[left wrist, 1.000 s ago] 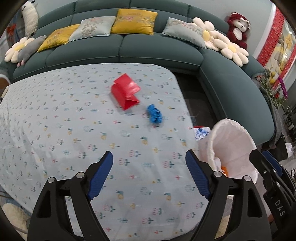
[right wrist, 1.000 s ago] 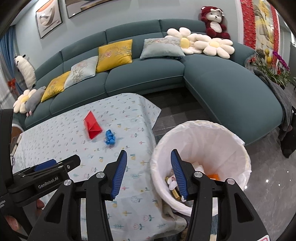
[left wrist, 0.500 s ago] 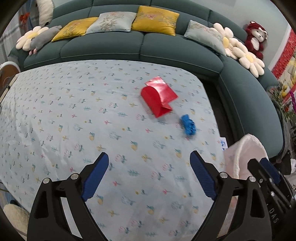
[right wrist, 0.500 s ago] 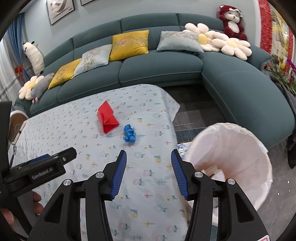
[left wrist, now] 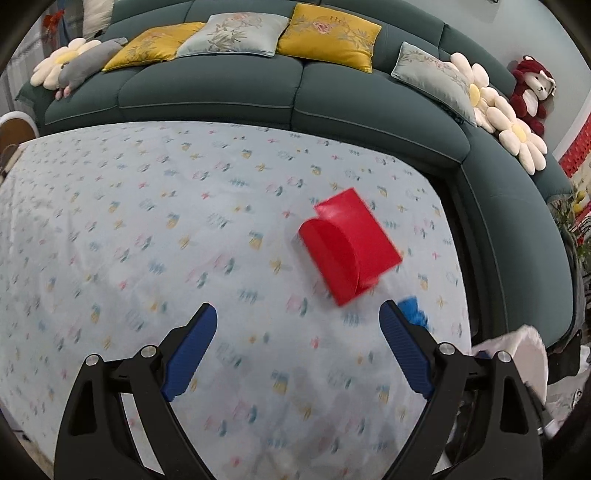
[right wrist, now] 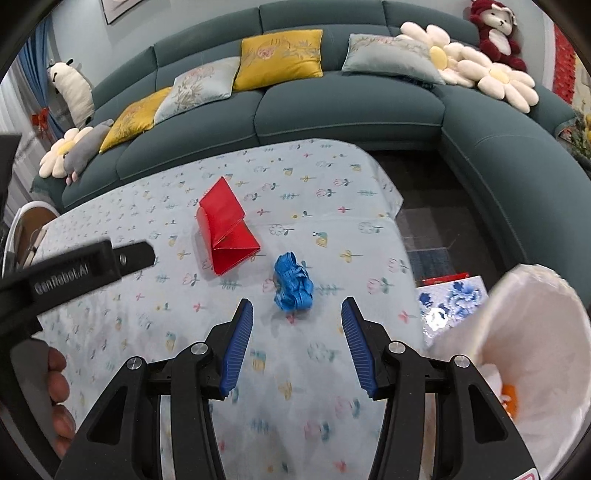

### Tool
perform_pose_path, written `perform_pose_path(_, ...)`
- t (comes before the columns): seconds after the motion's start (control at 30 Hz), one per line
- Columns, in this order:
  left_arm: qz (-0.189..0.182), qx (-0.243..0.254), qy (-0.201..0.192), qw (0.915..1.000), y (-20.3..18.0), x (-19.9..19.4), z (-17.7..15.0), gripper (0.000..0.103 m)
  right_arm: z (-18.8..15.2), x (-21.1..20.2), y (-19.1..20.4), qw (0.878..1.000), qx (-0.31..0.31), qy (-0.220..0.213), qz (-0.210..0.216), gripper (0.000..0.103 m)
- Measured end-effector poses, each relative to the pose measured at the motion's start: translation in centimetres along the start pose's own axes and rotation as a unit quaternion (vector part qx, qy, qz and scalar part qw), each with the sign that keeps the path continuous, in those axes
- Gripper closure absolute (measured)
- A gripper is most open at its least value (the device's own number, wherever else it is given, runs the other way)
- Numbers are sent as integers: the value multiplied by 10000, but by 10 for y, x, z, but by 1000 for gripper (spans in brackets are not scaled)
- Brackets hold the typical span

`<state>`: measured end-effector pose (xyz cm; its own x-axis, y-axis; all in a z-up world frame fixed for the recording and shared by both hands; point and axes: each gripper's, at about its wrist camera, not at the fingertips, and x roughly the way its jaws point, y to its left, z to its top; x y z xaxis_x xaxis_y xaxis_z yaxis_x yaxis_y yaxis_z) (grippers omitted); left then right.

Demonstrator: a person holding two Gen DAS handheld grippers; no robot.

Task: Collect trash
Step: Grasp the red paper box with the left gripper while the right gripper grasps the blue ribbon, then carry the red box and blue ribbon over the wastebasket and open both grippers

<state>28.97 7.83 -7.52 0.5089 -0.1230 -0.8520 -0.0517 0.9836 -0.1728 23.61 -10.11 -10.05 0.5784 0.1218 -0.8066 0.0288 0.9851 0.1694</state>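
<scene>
Right gripper (right wrist: 297,341): bottom centre of the right wrist view, 2 blue-padded fingers spread apart, nothing between them, held above the floral tablecloth (right wrist: 325,229).
Left gripper (left wrist: 297,347): bottom centre of the left wrist view, fingers wide apart, empty, over the same cloth.
Bin with white liner (right wrist: 535,343): lower right of the right view, beside the table edge; an orange scrap shows inside.
Blue crumpled wrapper (right wrist: 293,282): centre of the right view, on the cloth just beyond the right fingertips; in the left view it sits just behind the right-hand finger.
Red folded packet (right wrist: 227,229): left of centre, near the wrapper, not touching.
Teal sofa (right wrist: 347,107): across the top, with yellow and grey cushions, flower pillows, and 1 red plush bear (right wrist: 496,29) in the upper right.
</scene>
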Motion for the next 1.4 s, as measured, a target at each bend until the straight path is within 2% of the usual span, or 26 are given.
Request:
perform_pose_path(0.27, -59, -111, 235, 9996, -16, 52, 31, 18, 13, 47, 3, 9998, -88, 153, 17, 54)
perform_pose_path(0.47, 8, 28, 428, 9991, -29, 79, 34, 20, 11, 69, -9, 9996, 19, 272, -39, 57)
perform_pose_path(0.57, -26, 59, 564, 9984, -31, 89, 32, 35, 13, 72, -11, 9997, -3, 236, -41, 61)
perform_pose_path(0.63, -91, 75, 637, 9979, -31, 93, 30, 45, 14, 74, -10, 9997, -27, 236, -16, 69)
perform_pose_path(0.67, -111, 104, 660, 9977, -31, 94, 28, 56, 14, 74, -9, 9997, -39, 251, -6, 77)
perform_pose_path(0.7, -111, 175, 686, 9974, -32, 94, 26, 67, 15, 75, -8, 9997, -49, 257, -6, 79)
perform_pose_path(0.73, -115, 256, 693, 9972, -33, 93, 23, 69, 14, 74, -8, 9996, -49, 262, 15, 79)
perform_pose_path(0.87, -135, 404, 639, 9970, -34, 84, 16, 96, 8, 67, -8, 9996, -44, 284, 61, 83)
perform_pose_path(1.1, -204, 552, 623, 9963, -39, 59, -6, 102, -3, 37, -14, 9998, 42, 202, 57, 84)
perform_pose_path(1.4, -368, 750, 548, 9950, -63, 13, -43, 103, -22, -20, -35, 9997, 251, -19, -64, 84)
